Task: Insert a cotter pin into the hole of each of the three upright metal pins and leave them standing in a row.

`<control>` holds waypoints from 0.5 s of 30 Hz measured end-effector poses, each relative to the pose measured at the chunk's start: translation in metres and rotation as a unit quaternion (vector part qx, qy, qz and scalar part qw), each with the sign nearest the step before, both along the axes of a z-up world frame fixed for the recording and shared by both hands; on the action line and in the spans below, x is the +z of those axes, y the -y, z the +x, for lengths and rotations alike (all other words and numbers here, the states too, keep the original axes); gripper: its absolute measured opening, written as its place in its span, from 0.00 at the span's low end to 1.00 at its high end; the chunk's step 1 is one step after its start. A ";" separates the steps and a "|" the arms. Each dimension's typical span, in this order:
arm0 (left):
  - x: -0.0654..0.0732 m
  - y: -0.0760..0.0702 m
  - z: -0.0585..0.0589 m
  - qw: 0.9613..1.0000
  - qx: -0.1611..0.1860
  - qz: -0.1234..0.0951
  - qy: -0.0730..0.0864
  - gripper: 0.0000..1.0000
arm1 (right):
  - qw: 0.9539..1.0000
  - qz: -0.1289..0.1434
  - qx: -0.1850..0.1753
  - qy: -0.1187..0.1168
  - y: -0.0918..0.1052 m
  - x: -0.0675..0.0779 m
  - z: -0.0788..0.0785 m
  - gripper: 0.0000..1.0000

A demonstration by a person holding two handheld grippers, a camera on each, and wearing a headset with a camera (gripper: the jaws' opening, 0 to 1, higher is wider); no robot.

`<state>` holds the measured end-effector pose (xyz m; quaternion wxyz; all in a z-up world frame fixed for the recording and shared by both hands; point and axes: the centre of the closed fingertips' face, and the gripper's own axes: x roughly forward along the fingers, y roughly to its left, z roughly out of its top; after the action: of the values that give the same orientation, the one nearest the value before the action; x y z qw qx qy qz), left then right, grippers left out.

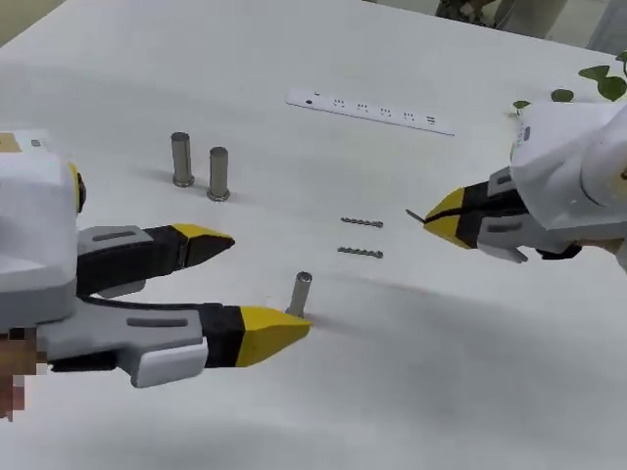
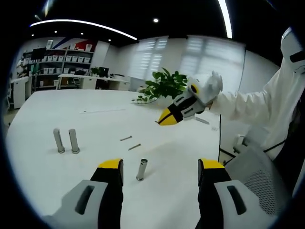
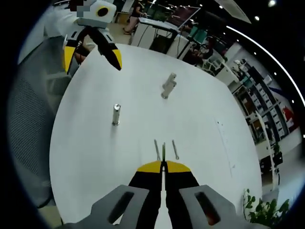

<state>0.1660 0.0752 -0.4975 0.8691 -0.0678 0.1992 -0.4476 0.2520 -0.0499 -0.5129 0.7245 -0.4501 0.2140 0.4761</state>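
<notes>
Three upright metal pins stand on the white table [image 1: 421,392]. Two of them [image 1: 181,159] [image 1: 217,173] are side by side at the back left. The third pin [image 1: 302,292] [image 2: 141,169] [image 3: 116,114] stands alone, just past the tips of my left gripper [image 1: 260,284] [image 2: 161,167], which is open and holds nothing. My right gripper [image 1: 431,217] [image 3: 163,166] hovers at the right, shut on a cotter pin [image 3: 163,151] that sticks out of its tips. Two more cotter pins [image 1: 361,223] [image 1: 360,253] lie flat between the grippers.
A white power strip [image 1: 370,110] lies at the back of the table. Green plant leaves [image 1: 598,83] reach in at the far right edge. A person's white sleeve [image 2: 248,102] is behind the right gripper.
</notes>
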 end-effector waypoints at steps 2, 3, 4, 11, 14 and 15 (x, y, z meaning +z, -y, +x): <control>0.000 0.004 0.004 1.000 -0.002 -0.007 -0.009 0.57 | 0.999 0.004 -0.006 0.032 -0.002 0.009 0.001 0.00; 0.000 0.005 0.007 1.000 -0.001 -0.009 -0.011 0.56 | 0.999 0.004 -0.006 0.037 -0.002 0.011 0.000 0.00; 0.000 0.007 0.009 1.000 -0.001 -0.010 -0.012 0.54 | 0.999 0.009 -0.009 0.042 -0.002 0.013 -0.001 0.00; 0.007 0.028 0.015 0.999 -0.024 -0.034 -0.026 0.47 | 0.997 0.042 -0.019 0.069 -0.009 0.033 -0.013 0.00; 0.009 0.035 0.017 0.998 -0.035 -0.040 -0.031 0.43 | 0.996 0.051 -0.021 0.076 -0.013 0.037 -0.018 0.00; 0.010 0.037 0.018 0.998 -0.039 -0.041 -0.032 0.41 | 0.995 0.052 -0.020 0.077 -0.014 0.038 -0.021 0.00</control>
<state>0.1838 0.0384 -0.4878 0.8408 -0.1098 0.2110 -0.4863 0.2314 -0.0355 -0.4750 0.7705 -0.4428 0.1414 0.4362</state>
